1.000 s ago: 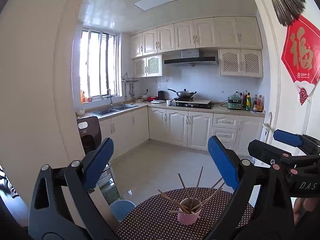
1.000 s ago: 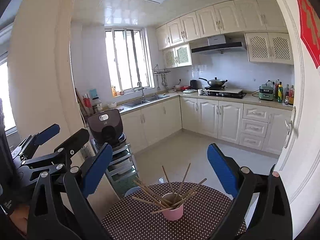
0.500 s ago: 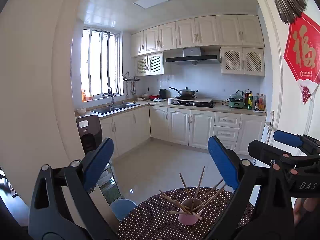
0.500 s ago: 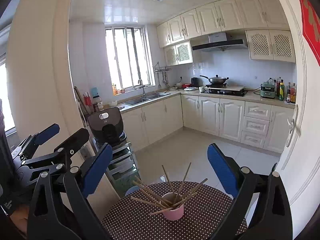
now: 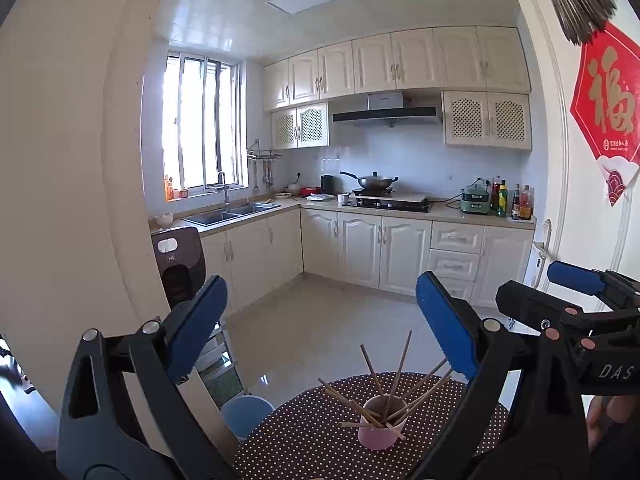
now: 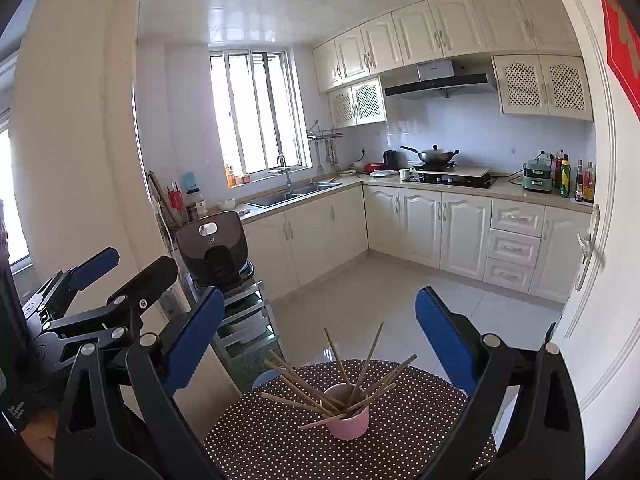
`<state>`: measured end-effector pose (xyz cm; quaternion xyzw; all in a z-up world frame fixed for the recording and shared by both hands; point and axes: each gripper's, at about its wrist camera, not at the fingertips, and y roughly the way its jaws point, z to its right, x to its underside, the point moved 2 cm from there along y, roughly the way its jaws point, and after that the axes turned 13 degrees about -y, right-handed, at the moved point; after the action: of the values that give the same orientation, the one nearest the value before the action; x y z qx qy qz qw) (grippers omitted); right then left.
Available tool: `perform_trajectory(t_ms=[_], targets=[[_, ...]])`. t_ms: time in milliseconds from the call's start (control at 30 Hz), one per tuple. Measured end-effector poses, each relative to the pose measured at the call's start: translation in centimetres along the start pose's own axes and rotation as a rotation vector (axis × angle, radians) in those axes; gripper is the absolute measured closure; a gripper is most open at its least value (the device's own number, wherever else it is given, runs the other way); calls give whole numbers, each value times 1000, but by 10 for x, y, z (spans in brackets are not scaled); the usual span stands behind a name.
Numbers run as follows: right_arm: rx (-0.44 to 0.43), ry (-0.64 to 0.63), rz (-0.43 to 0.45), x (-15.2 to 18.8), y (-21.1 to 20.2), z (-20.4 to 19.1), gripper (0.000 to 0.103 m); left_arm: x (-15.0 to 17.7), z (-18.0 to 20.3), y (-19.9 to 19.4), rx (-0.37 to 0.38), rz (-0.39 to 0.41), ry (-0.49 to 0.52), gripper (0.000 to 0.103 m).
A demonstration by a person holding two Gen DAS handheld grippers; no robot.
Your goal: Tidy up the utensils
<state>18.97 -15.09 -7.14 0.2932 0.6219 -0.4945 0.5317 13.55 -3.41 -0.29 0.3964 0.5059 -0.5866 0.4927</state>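
A pink cup [image 5: 380,429] [image 6: 347,417] stands on a round table with a dark polka-dot cloth [image 5: 312,440] [image 6: 408,432]. Several wooden chopsticks [image 5: 394,380] [image 6: 310,390] fan out of the cup. My left gripper [image 5: 320,320] is open, held above and in front of the cup, with nothing between its blue pads. My right gripper [image 6: 318,324] is open too, also raised over the near side of the table. In the right wrist view the left gripper [image 6: 96,276] shows at the left edge; in the left wrist view the right gripper [image 5: 568,280] shows at the right.
A blue stool [image 5: 246,412] sits by the table's left side. A metal cart [image 6: 244,320] carrying a dark appliance [image 6: 214,246] stands beyond it. Kitchen cabinets [image 5: 380,246], a sink and a stove line the far walls. A white door [image 6: 592,240] is at right.
Both views have tilted slightly downward, so the kitchen sits a little lower in frame. The grippers stay open and the cup with chopsticks has not moved.
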Motion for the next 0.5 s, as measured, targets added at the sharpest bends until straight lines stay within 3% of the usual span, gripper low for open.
perform_trajectory(t_ms=[500], targets=[[0, 0, -6, 2, 3, -1, 10, 0, 0, 2, -4, -4, 0, 9]])
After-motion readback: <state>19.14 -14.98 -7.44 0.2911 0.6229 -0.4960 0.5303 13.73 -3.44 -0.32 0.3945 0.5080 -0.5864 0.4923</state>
